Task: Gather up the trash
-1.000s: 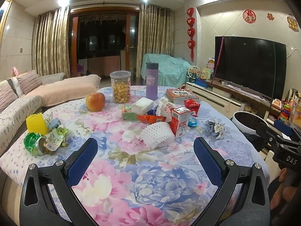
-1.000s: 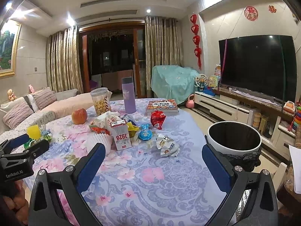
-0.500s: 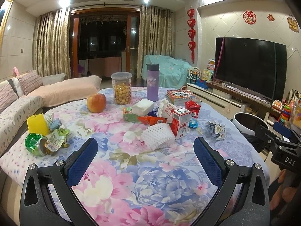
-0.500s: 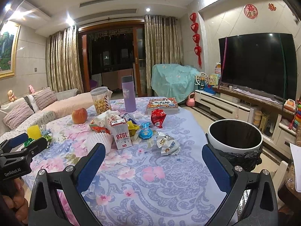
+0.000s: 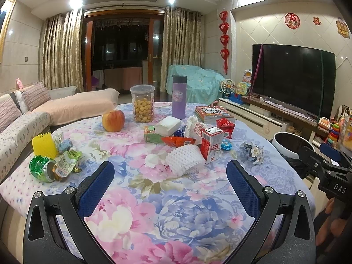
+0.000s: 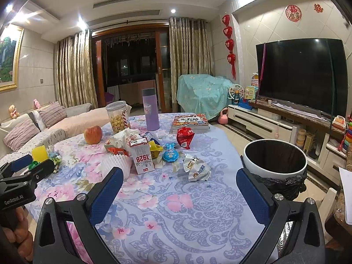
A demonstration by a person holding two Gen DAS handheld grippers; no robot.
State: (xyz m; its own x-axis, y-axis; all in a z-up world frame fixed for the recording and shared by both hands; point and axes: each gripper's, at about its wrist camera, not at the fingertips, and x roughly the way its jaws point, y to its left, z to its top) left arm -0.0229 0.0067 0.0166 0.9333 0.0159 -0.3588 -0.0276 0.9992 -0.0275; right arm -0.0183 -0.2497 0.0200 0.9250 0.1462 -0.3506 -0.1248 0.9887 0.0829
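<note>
A lit living room at night: gold curtains across a dark balcony door, a sofa along the left wall, a big television on the right. In the middle stands a table [image 5: 176, 209] under a flowered cloth, strewn with litter.

The left gripper [image 5: 170, 181] hovers over the near edge of the table, its blue-padded jaws spread wide with nothing between them. The right gripper [image 6: 179, 189] hangs to its right, equally wide and empty, close to the white trash bin [image 6: 275, 169] lined with a black bag, which stands on the floor just off the table's right edge.

The trash sits mostly mid-table: a white foam fruit net [image 5: 184, 159] lies just beside an upright red-and-white carton marked 1928 [image 5: 210, 144], with an orange wrapper [image 5: 178, 141] and a red packet [image 5: 225, 125] behind. A crumpled silver wrapper [image 6: 195, 169] lies apart, nearer the bin. At the left edge, a crushed green can [image 5: 41, 169] touches a green wrapper. Farther back stand an apple [image 5: 113, 120], a snack jar [image 5: 142, 103] and a purple flask [image 5: 178, 96].
</note>
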